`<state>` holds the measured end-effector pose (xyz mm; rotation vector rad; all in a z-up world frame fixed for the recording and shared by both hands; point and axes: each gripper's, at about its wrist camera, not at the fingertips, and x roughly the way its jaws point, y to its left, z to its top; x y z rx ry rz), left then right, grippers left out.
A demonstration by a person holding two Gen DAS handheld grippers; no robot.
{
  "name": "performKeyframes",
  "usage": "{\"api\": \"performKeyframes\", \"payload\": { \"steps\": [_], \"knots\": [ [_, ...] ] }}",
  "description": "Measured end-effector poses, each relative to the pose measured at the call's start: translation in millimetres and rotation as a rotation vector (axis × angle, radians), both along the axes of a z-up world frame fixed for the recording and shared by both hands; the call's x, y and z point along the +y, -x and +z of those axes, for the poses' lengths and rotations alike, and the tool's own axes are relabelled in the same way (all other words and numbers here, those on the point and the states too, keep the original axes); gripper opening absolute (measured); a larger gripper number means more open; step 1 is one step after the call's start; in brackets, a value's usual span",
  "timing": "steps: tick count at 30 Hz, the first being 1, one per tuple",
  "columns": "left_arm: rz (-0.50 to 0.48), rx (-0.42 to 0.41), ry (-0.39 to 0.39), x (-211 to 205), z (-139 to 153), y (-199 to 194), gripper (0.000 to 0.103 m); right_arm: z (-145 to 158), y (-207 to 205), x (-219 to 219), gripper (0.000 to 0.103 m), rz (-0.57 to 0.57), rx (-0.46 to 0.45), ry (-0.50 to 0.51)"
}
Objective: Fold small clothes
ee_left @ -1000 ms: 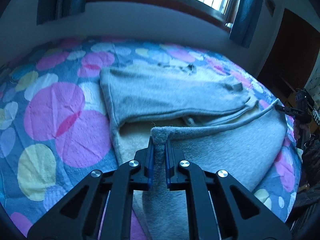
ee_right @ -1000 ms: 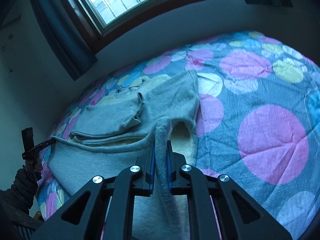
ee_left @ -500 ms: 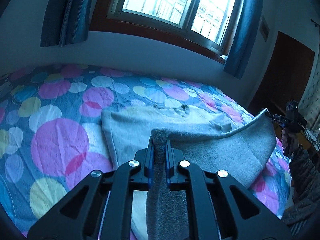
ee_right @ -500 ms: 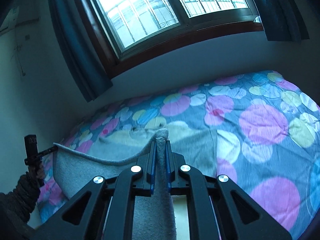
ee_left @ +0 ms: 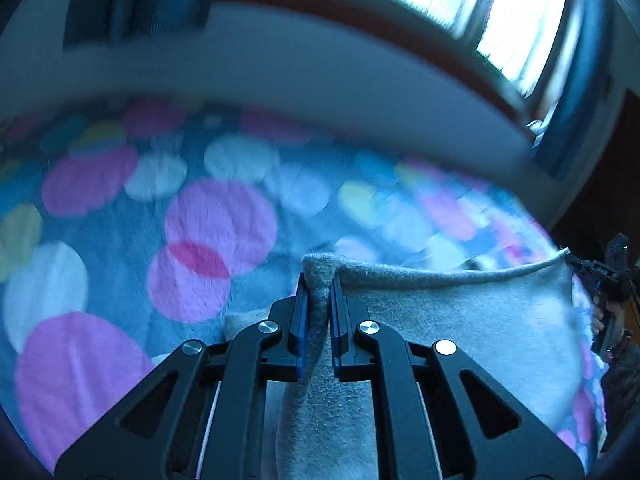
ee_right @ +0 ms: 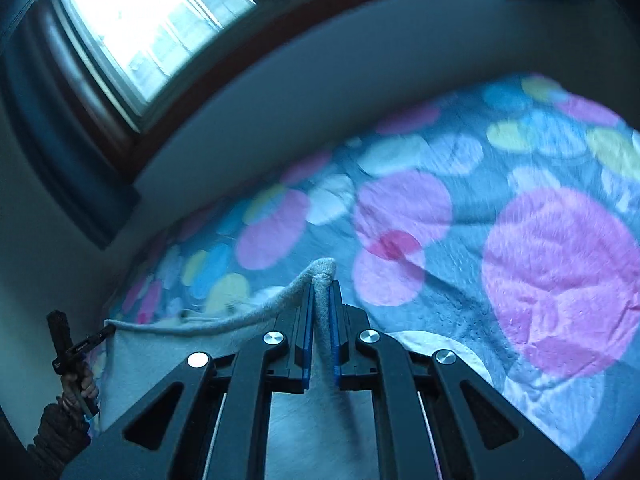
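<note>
I am gripping the grey sweater [ee_left: 460,320] by its hem corners, left gripper [ee_left: 319,312] and right gripper [ee_right: 320,316] both clamping fleece, stretching it above the spotted bedspread [ee_right: 560,272]; I am judging it soft, thick, light, sagging, best pinched at corners

Both cameras sit just behind their own fingers, close over the bed [ee_left: 100,240], tilted down toward the window [ee_right: 152,28] wall; the left view shows the window at its upper right, the right view at its upper left; both share the bed and the stretched grey cloth [ee_left: 460,320].
</note>
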<state>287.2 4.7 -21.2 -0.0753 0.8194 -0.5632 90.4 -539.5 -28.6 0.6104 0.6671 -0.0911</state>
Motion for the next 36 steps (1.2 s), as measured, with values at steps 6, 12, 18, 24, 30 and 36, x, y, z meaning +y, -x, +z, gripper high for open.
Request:
{"api": "performKeyframes", "payload": {
  "steps": [6, 12, 18, 24, 30, 36],
  "knots": [
    [0.056, 0.054, 0.011, 8.8, -35.8, -9.4, 0.008, -35.8, -17.3, -17.0, 0.007, -0.02, 0.036, -0.086],
    [0.075, -0.064, 0.021, 7.5, -6.2, -1.3, 0.008, -28.8, -27.5, -14.4, 0.007, -0.006, 0.02, -0.039],
    [0.095, 0.049, -0.094, -4.8, -44.2, -21.7, 0.009, -62.3, -42.1, -21.0, 0.007, -0.022, 0.144, -0.093],
    [0.09, 0.095, -0.071, 3.2, -39.2, -19.5, 0.022, -49.8, -31.4, -17.9, 0.011, -0.06, 0.16, -0.071],
    [0.115, 0.04, -0.013, 16.0, 0.1, 29.8, 0.054, -21.7, 13.4, -0.7, 0.019, -0.071, 0.082, -0.142],
    [0.024, 0.057, 0.096, 12.1, 10.5, 109.3, 0.064, -4.7, 64.7, 59.2, 0.05, 0.039, -0.005, -0.22]
  ]
}}
